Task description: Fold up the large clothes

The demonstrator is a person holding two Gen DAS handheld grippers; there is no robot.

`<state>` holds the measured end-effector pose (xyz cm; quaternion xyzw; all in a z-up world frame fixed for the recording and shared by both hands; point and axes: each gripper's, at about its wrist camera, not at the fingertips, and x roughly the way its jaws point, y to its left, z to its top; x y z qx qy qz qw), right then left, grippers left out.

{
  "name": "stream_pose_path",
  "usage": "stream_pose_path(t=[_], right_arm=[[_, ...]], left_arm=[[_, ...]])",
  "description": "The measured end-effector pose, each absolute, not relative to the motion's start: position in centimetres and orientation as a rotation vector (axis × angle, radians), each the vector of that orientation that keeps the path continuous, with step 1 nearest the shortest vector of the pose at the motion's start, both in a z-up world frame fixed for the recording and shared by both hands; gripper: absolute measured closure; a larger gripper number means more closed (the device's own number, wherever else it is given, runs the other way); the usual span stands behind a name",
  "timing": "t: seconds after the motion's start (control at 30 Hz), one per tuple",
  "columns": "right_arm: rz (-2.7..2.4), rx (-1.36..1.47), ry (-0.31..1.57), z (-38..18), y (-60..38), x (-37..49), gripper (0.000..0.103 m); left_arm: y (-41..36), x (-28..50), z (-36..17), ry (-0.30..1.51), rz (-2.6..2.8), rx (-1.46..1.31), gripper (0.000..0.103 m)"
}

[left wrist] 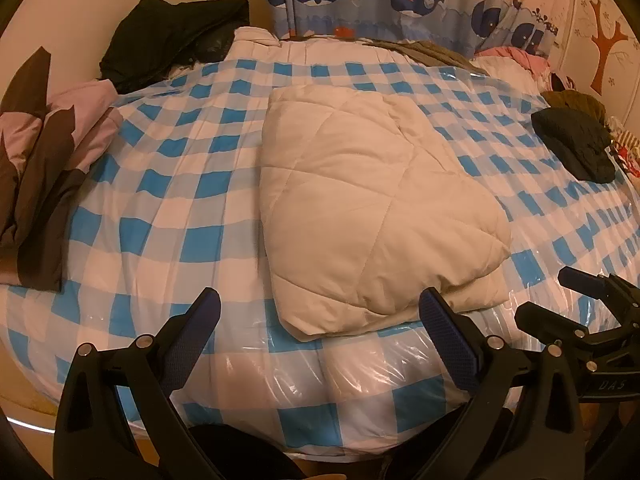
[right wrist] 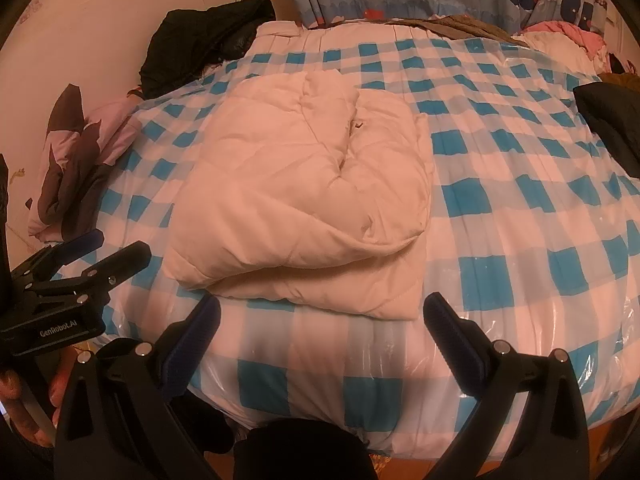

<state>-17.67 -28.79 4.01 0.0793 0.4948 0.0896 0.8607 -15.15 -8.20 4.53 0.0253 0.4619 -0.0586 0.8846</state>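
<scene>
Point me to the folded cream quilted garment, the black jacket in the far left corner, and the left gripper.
cream quilted garment (left wrist: 360, 208), left wrist view, top panel.
black jacket (right wrist: 200, 40), right wrist view, its middle.
left gripper (left wrist: 320, 312), left wrist view, between its open fingertips.

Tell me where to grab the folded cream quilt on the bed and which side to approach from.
Take the quilt by its near stacked edge, coming in low from the foot of the bed. The layers end there in a thin lip that open fingers can straddle; the top is a broad, puffy mound.

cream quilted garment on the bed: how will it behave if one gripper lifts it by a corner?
The cream quilted garment looks puffy and soft, so it will likely droop and unfold. Probably light for its bulk. The glossy plastic cover beneath may let it slide when pushed.
</scene>
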Motion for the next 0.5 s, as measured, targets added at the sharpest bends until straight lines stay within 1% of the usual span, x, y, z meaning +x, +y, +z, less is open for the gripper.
stream_pose_path(t=[0.1,0.2,0.33,0.47,0.5], right_arm=[[0.187,0.177,1.041,3.9,-29.0,-17.7,0.005],[0.185,0.192,1.045,3.6,-29.4,-17.7,0.005],[0.178,0.206,1.053,3.2,-30.0,-17.7,0.005],[0.174,0.208,1.051,3.3,-30.1,-17.8,0.005],[0.175,0.207,1.050,3.3,-30.1,-17.8,0.005]], left_arm=[[-8.0,-15.1,4.4,0.973,-0.145,0.027,0.008],[-7.4,-15.9,5.2,0.884,-0.142,-0.009,0.008],[-7.3,-16.0,5.7,0.849,-0.114,0.019,0.009],[-7.6,-15.4,5.0,0.924,-0.183,-0.008,0.009],[-7.8,-15.6,5.0,0.916,-0.168,0.004,0.009]])
